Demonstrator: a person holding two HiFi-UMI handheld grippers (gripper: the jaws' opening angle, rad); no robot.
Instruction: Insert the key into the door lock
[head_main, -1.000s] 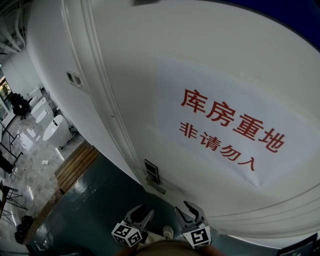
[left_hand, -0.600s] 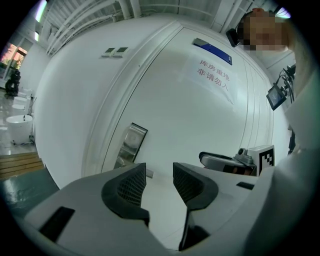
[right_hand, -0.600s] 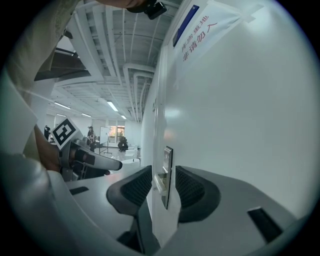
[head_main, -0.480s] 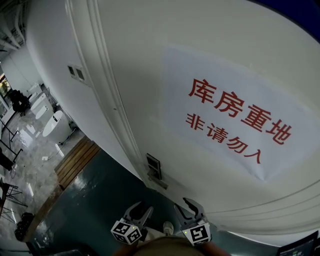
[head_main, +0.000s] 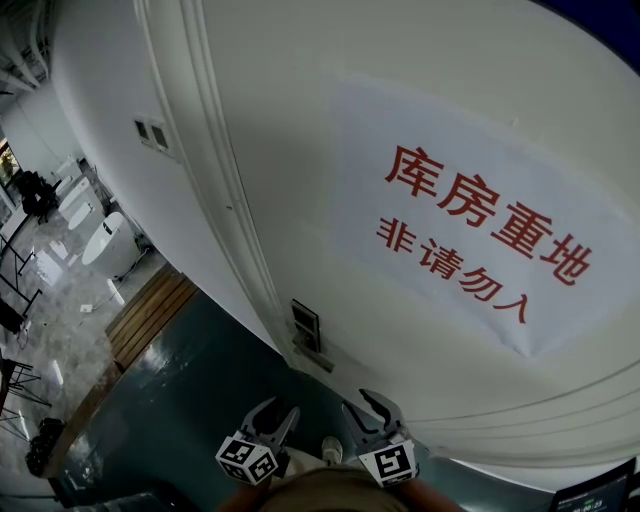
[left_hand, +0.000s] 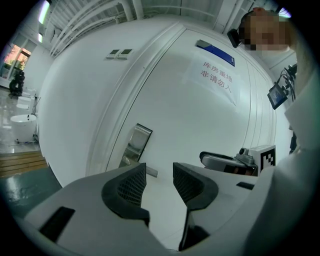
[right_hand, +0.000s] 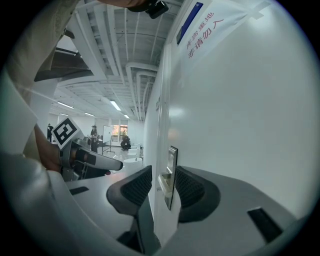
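Fingers (left_hand: 127, 187) of left gripper (left_hand: 159, 171) and right gripper (right_hand: 163, 176) apart — both empty.

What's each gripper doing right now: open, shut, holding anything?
Left gripper: open, holding nothing.
Right gripper: open, holding nothing; the lock plate shows beyond its fingers, ungripped.

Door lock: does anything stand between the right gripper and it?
Nothing visible does. The right gripper is open and holds nothing, and the door lock shows straight through its gap, with only open air between them.
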